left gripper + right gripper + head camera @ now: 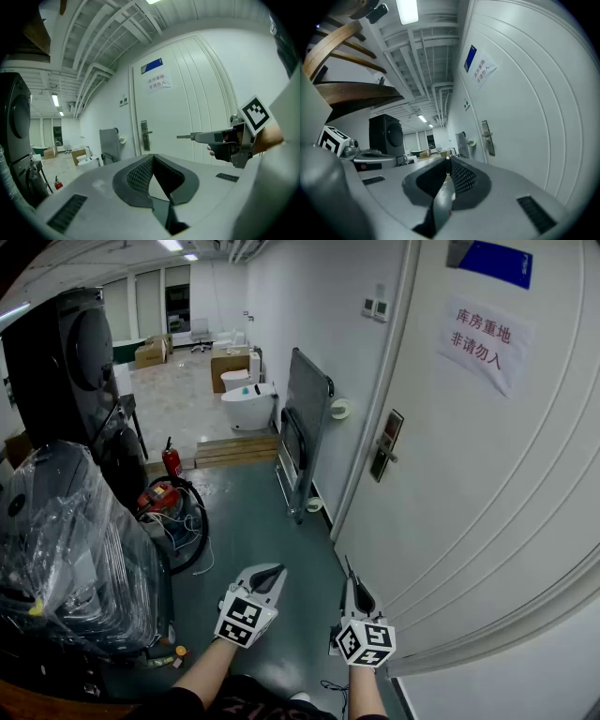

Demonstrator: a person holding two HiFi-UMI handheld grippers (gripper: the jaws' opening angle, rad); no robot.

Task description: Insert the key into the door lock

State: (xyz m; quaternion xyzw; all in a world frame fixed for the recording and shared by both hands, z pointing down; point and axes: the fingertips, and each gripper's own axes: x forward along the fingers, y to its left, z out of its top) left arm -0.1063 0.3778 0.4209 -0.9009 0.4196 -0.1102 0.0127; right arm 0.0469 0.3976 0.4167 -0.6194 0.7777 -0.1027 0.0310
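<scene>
The white door [469,474] fills the right side, and its dark lock plate with a lever handle [386,444] is well ahead of both grippers. My right gripper [346,568] is low near the door's foot, shut on a thin metal key [184,137] that sticks out past its tip toward the door. The left gripper view shows that gripper [199,137] level with the lock [144,135] but short of it. In the right gripper view the lock [486,136] stands ahead to the right of the jaws [448,161]. My left gripper [272,570] hangs beside it, shut and holding nothing [152,157].
A paper sign [483,338] and a blue plate [497,261] are on the door. A grey folded panel [305,427] leans on the wall past the door. A black machine [66,362], a plastic-wrapped load [66,549], a red vacuum [161,498] with cables and a fire extinguisher [172,460] crowd the left.
</scene>
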